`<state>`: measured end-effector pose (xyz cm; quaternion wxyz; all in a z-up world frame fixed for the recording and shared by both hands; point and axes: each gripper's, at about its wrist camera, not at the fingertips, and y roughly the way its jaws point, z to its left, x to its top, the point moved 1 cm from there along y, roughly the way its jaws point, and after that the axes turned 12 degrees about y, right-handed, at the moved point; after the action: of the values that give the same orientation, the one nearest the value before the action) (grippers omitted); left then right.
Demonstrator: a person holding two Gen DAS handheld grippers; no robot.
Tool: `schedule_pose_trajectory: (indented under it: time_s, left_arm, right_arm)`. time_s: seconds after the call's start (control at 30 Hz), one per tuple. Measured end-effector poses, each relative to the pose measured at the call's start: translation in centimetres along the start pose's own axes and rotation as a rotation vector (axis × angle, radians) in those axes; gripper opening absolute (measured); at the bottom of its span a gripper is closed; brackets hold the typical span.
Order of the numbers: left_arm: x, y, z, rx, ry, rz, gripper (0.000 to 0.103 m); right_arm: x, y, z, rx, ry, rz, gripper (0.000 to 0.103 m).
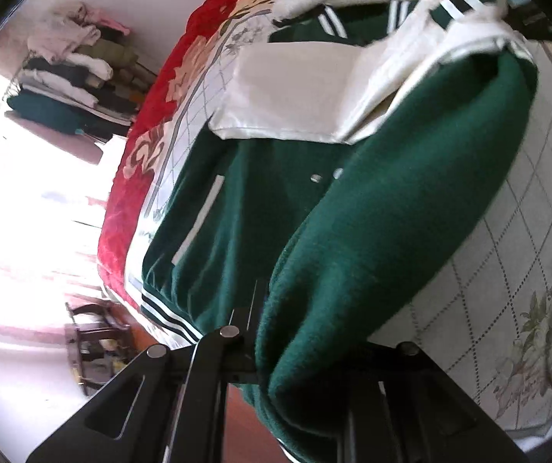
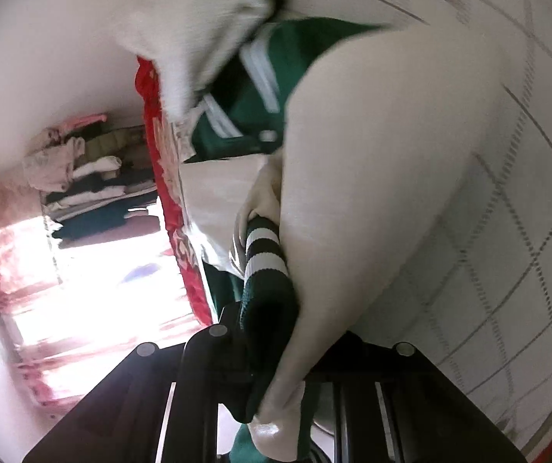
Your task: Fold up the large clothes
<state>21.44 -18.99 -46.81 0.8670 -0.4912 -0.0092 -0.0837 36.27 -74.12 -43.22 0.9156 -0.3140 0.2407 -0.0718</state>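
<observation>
Nearest the left wrist camera, the left tongs are closed tight on a thick fold of the dark green fleece varsity jacket with cream sleeves and striped ribbing, raising that green edge clear of the bed. The right tongs are pinched on the green-and-white striped knit cuff at the end of the glossy cream sleeve, which hangs from them. Beyond, the rest of the jacket lies spread on the bed with the white quilted cover and red floral border. The sleeve looks slick, so I judge the cuff could slide out if pulled sideways. The bunched fleece may sag and fold crooked unless both hands travel together. A stack of folded clothes on a far rack stands well clear.
</observation>
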Motion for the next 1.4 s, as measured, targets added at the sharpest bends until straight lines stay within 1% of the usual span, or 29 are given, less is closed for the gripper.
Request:
schedule_pose_trajectory:
  time_s: [0.07, 0.17, 0.23, 0.3, 0.37, 0.4, 0.47, 0.5, 0.53, 0.6, 0.63, 0.67, 0.7, 0.73, 0.77, 0.83, 0.87, 0.9, 0.97, 1.03, 1.07, 1.13, 1.17, 1.2, 1.27, 1.3, 1.33, 1.37, 1.4]
  left_arm:
    - [0.0, 0.5, 3.1, -0.064, -0.035, -0.003, 0.012]
    - [0.1, 2.5, 8.7, -0.201, -0.102, 0.001, 0.013]
    - [0.2, 4.4, 11.7, -0.265, -0.134, 0.003, 0.014]
    - [0.3, 7.1, 14.8, -0.336, -0.180, 0.004, 0.016]
    - [0.4, 10.6, 17.3, -0.422, -0.218, 0.023, 0.016]
    - [0.5, 12.6, 18.5, -0.469, -0.231, 0.037, 0.016]
    - [0.3, 16.2, 20.7, -0.544, -0.267, 0.069, 0.017]
    - [0.3, 18.1, 21.5, -0.577, -0.274, 0.081, 0.020]
    - [0.3, 19.8, 22.4, -0.596, -0.290, 0.089, 0.027]
    - [-0.2, 22.8, 24.1, -0.624, -0.333, 0.110, 0.037]
    - [-0.7, 24.1, 24.9, -0.628, -0.361, 0.123, 0.042]
    - [-1.4, 25.5, 25.9, -0.633, -0.401, 0.141, 0.045]
    - [-2.1, 26.5, 26.7, -0.648, -0.434, 0.153, 0.053]
    - [-3.0, 27.7, 27.6, -0.676, -0.485, 0.168, 0.059]
    - [-3.9, 28.7, 28.3, -0.714, -0.538, 0.181, 0.060]
    - [-5.4, 29.9, 29.3, -0.792, -0.621, 0.199, 0.061]
    - [-6.0, 30.3, 29.9, -0.813, -0.652, 0.215, 0.061]
    - [-6.7, 30.6, 30.8, -0.800, -0.679, 0.239, 0.066]
    - [-8.1, 30.7, 33.0, -0.755, -0.729, 0.251, 0.067]
    - [-9.5, 30.5, 35.4, -0.645, -0.753, 0.266, 0.066]
    - [-9.8, 30.2, 36.4, -0.606, -0.759, 0.266, 0.066]
    - [-9.9, 29.0, 37.5, -0.559, -0.766, 0.249, 0.066]
    - [-9.5, 28.2, 37.4, -0.544, -0.754, 0.236, 0.066]
    - [-9.1, 27.6, 37.1, -0.535, -0.740, 0.223, 0.067]
    - [-7.3, 26.0, 35.6, -0.527, -0.692, 0.195, 0.079]
    - [-6.4, 25.4, 34.6, -0.533, -0.669, 0.184, 0.083]
    - [-5.5, 25.3, 34.2, -0.539, -0.650, 0.177, 0.086]
    - [-4.1, 24.7, 32.6, -0.553, -0.622, 0.166, 0.089]
    - [-3.2, 24.7, 31.9, -0.566, -0.600, 0.162, 0.093]
  right_arm:
    - [-1.4, 1.0, 4.8, -0.070, -0.040, -0.023, 0.017]
    - [-2.7, 3.8, 11.7, -0.165, -0.097, -0.048, 0.017]
    - [-3.4, 6.8, 15.7, -0.219, -0.124, -0.057, 0.017]
    - [-3.6, 10.9, 19.4, -0.278, -0.138, -0.065, 0.017]
    - [-3.4, 14.9, 22.1, -0.357, -0.162, -0.071, 0.017]
    - [-3.1, 18.1, 23.4, -0.411, -0.162, -0.080, 0.017]
    - [-2.4, 22.3, 24.6, -0.487, -0.170, -0.078, 0.017]
    - [-1.8, 25.1, 25.0, -0.533, -0.152, -0.083, 0.017]
    - [-1.6, 26.5, 25.0, -0.562, -0.146, -0.079, 0.017]
    - [-0.7, 30.2, 25.0, -0.630, -0.117, -0.075, 0.021]
    - [-0.3, 31.5, 25.3, -0.646, -0.103, -0.064, 0.026]
    - [0.1, 32.7, 25.3, -0.652, -0.086, -0.046, 0.034]
    - [0.5, 33.5, 25.4, -0.641, -0.067, -0.031, 0.039]
    - [0.9, 34.1, 25.5, -0.624, -0.052, -0.016, 0.047]
    - [1.0, 34.3, 25.6, -0.602, -0.040, -0.002, 0.052]
    - [1.3, 34.2, 25.3, -0.531, -0.023, 0.027, 0.057]
    - [1.5, 33.6, 25.1, -0.476, -0.009, 0.034, 0.060]
    - [1.6, 33.2, 25.1, -0.432, -0.003, 0.045, 0.061]
    - [1.8, 32.0, 24.9, -0.340, -0.052, 0.100, 0.062]
    - [1.4, 29.4, 25.0, -0.264, -0.142, 0.129, 0.063]
    - [1.3, 28.2, 24.9, -0.256, -0.171, 0.120, 0.067]
    - [1.1, 24.5, 24.3, -0.281, -0.251, 0.033, 0.074]
    - [1.2, 22.0, 23.3, -0.340, -0.297, -0.052, 0.074]
    - [1.4, 20.5, 22.3, -0.382, -0.308, -0.109, 0.075]
    - [2.4, 17.8, 19.1, -0.460, -0.289, -0.202, 0.076]
    - [3.4, 16.9, 16.6, -0.486, -0.257, -0.225, 0.076]
    - [4.1, 17.0, 15.3, -0.495, -0.235, -0.224, 0.076]
    - [5.0, 17.0, 13.6, -0.490, -0.209, -0.219, 0.076]
    - [6.0, 17.3, 12.0, -0.457, -0.184, -0.208, 0.076]
